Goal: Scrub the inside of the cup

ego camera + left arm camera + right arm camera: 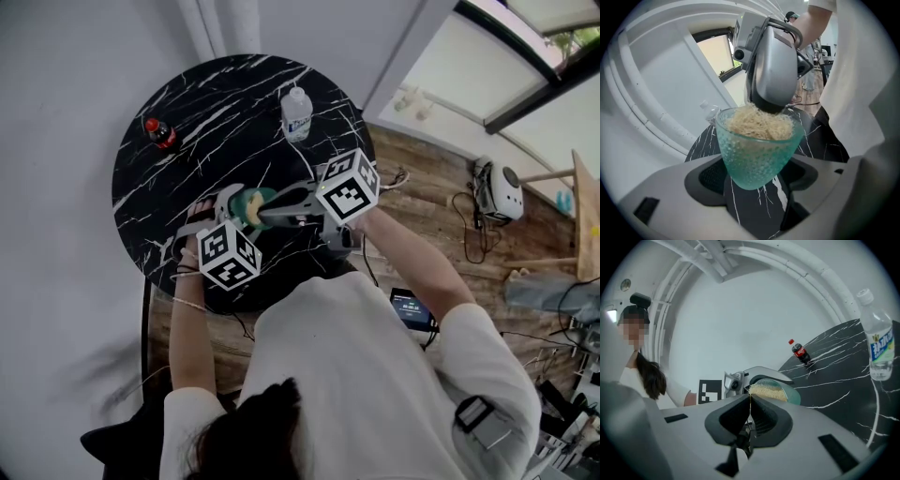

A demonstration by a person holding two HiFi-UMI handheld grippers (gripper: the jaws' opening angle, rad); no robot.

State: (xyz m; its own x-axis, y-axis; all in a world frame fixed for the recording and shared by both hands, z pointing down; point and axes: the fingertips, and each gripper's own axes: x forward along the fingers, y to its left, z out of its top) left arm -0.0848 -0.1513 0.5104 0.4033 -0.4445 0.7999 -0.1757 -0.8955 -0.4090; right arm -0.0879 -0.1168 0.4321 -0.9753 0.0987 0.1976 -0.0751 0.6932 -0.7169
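A teal pebbled glass cup [759, 152] is held just above the black marble table [211, 103], with my left gripper [757, 177] shut on its lower body. A straw-coloured fibrous scrubber [759, 123] fills the cup's mouth. My right gripper [770, 107] is shut on the scrubber and presses it into the cup from above. In the head view the cup [257, 203] lies between the left gripper [239, 210] and the right gripper [270, 214]. The right gripper view shows the right gripper [750, 397] with its jaws together, and the scrubber [768, 391] and the cup's rim [793, 397] just past them.
A clear water bottle [297, 114] stands at the table's far edge and a small cola bottle [160, 133] at its far left. On the wooden floor to the right lie cables, a white device [502, 192] and a small screen [412, 309].
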